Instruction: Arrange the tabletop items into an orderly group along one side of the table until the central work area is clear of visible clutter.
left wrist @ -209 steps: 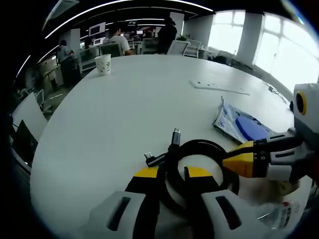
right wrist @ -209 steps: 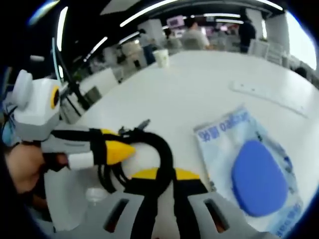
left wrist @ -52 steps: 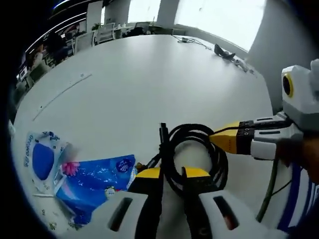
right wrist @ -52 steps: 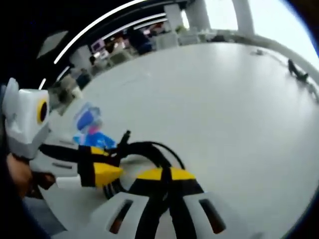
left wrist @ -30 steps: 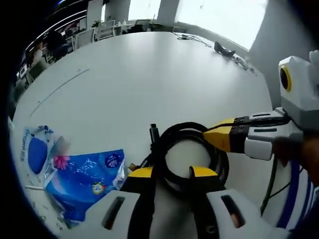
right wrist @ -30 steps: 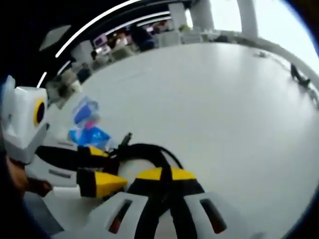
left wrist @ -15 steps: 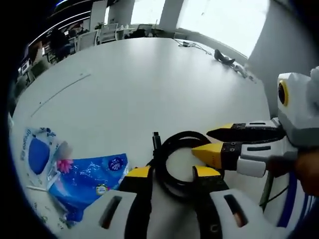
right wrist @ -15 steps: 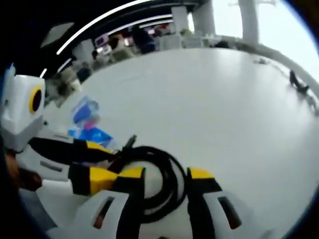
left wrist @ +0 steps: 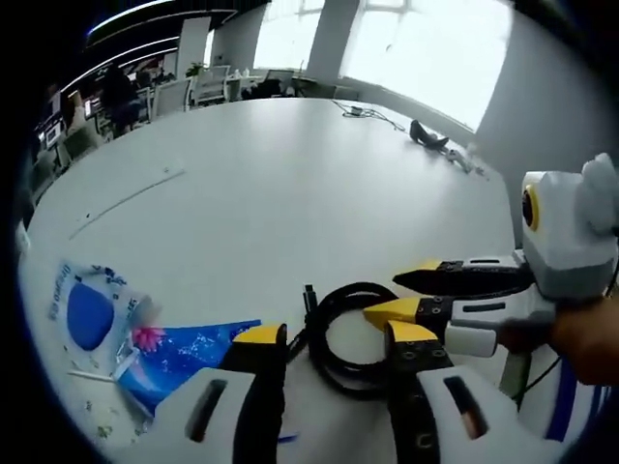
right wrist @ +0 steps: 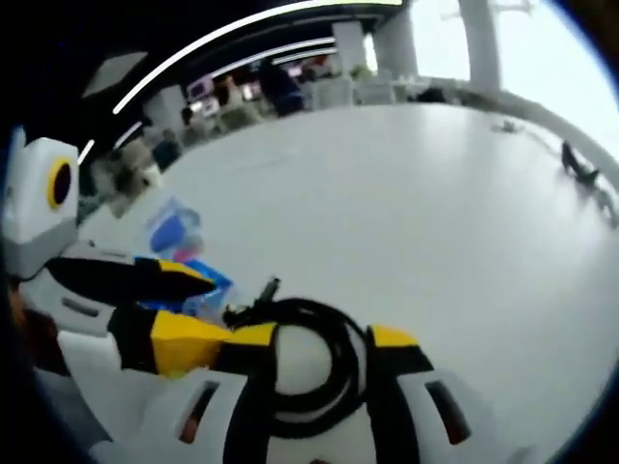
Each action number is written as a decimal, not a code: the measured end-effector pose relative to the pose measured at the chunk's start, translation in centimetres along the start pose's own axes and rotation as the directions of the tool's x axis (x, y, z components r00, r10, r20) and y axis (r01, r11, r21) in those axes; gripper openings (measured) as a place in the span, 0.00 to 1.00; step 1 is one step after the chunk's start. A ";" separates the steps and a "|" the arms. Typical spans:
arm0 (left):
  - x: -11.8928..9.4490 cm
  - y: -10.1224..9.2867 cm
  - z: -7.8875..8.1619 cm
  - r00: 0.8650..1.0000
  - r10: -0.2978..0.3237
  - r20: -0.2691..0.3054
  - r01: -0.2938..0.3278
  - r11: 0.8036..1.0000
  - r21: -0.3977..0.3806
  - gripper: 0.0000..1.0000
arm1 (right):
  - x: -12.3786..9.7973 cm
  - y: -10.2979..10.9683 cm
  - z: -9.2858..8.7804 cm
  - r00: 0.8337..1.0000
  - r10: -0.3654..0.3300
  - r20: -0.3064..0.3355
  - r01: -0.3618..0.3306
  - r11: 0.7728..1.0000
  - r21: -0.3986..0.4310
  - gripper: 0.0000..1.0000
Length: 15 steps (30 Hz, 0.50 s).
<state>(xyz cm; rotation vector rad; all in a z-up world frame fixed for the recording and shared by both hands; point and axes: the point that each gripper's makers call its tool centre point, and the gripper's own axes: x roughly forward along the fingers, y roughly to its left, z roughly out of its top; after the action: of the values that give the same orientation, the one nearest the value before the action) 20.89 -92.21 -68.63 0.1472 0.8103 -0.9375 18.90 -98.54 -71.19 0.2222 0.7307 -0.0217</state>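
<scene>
A coiled black cable (left wrist: 340, 327) lies on the white table (left wrist: 290, 184), its plug end pointing away from me. My left gripper (left wrist: 334, 335) is open, its yellow-tipped jaws standing either side of the coil without pinching it. My right gripper (left wrist: 385, 295) comes in from the right, also open, with its tips at the coil's right edge. In the right gripper view the cable (right wrist: 302, 360) sits between the spread jaws of my right gripper (right wrist: 322, 337). There the left gripper (right wrist: 218, 309) reaches in from the left with its jaws apart.
A blue foil packet (left wrist: 184, 353) lies just left of the cable, and a clear packet with a blue disc (left wrist: 87, 314) lies beyond it. A long white strip (left wrist: 126, 193) rests further out. A small black object (left wrist: 426, 135) sits near the far edge. Office chairs and people are behind.
Both grippers were shut on the cable coil; first the left, then the right has opened and let it go. The coil now rests on the table beside the blue packet.
</scene>
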 end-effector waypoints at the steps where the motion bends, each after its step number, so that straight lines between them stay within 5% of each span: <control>1: -0.2 0.2 0.2 1.000 0.002 0.006 -0.002 1.000 -0.001 0.40 | 0.0 0.2 0.2 1.000 0.002 0.003 -0.002 1.000 -0.002 0.33; 8: -2.7 1.3 2.0 0.997 0.010 0.071 -0.011 1.000 0.016 0.41 | -0.6 1.1 2.2 0.999 0.017 0.049 -0.017 1.000 -0.005 0.33; 15: -4.6 3.9 2.1 0.994 0.054 0.098 -0.054 0.999 -0.002 0.41 | -0.8 2.5 3.6 0.996 0.044 0.081 -0.044 0.999 0.002 0.34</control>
<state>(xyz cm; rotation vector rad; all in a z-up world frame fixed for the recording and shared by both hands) 23.55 -87.80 -64.91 0.1223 0.7120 -0.8877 20.96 -96.92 -67.56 0.2397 0.6447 0.0098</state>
